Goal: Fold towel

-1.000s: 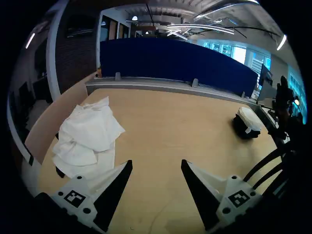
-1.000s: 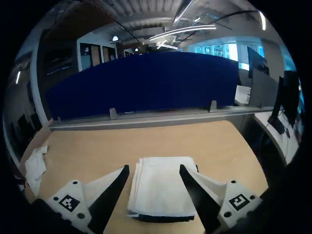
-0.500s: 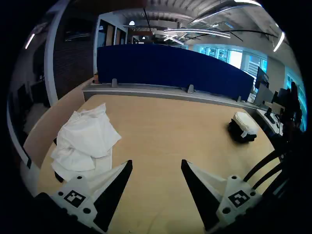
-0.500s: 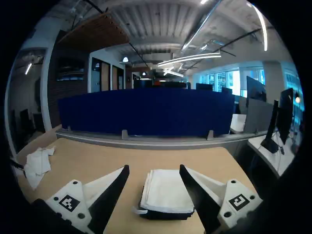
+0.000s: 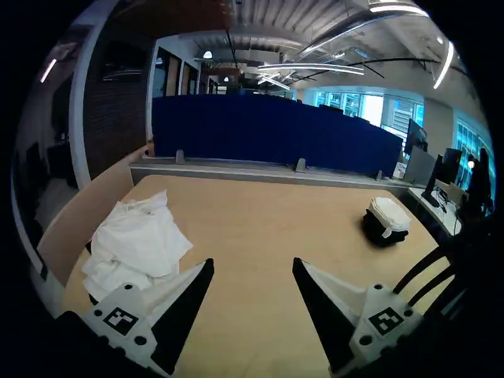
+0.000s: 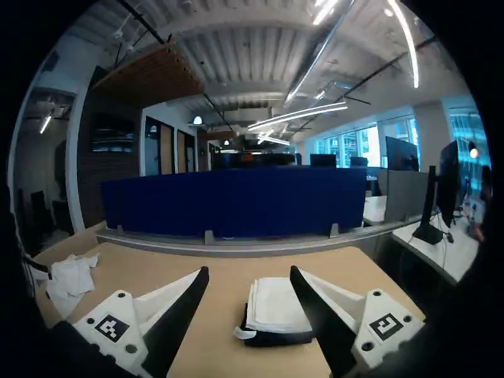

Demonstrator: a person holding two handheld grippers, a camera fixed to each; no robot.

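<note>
Left tongs [image 5: 252, 260] are held spread wide w/ nothing gripped, above the tabletop [image 5: 264, 214]. Crumpled white towels [image 5: 137, 242] are heaped at its left edge. Right tongs [image 6: 249, 268] are likewise spread & empty; a folded towel stack [image 6: 277, 303] is seen just beyond them, at tabletop's right.

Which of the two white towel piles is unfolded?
The crumpled heap at the left in the left gripper view; the other pile is a neat, squared stack.

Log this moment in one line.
left hand-held gripper open | right hand-held gripper open | crumpled towels on table | folded stack on table
</note>
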